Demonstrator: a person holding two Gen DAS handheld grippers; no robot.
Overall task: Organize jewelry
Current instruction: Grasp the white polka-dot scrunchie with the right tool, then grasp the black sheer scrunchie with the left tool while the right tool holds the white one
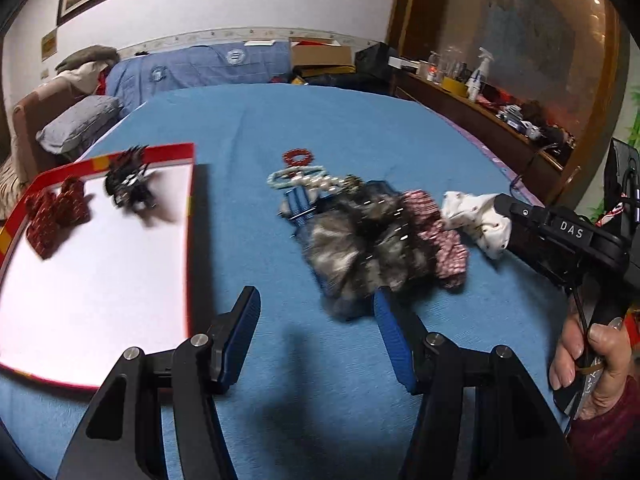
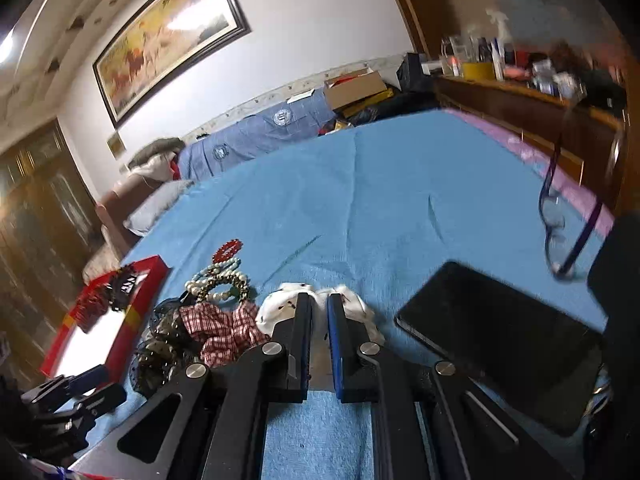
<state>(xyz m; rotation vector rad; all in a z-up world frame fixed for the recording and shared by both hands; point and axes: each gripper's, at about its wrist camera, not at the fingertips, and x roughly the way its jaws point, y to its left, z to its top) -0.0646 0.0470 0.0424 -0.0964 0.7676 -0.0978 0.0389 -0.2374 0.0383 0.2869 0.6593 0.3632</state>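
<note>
My right gripper [image 2: 319, 300] is shut on a white scrunchie [image 2: 352, 300], which bulges out on both sides of the fingers; the left wrist view shows the same grip [image 1: 502, 210] at the right end of the pile. To its left lie a red plaid scrunchie [image 1: 436, 232], a grey scrunchie [image 1: 352, 248], pearl bracelets [image 1: 308, 180] and a red bead bracelet [image 1: 298, 157]. A red-rimmed white tray [image 1: 188, 208] holds a red scrunchie [image 1: 56, 212] and a black hair clip [image 1: 130, 188]. My left gripper [image 1: 316, 296] hangs open over the blue cloth between the tray and the pile, with nothing in it.
A black phone [image 2: 500, 340] lies on the blue cloth right of the right gripper, with purple glasses [image 2: 560, 224] beyond it near the cloth's edge. A person's hand [image 1: 580, 352] holds the right gripper's handle. A wooden sideboard with bottles [image 1: 472, 76] runs along the right.
</note>
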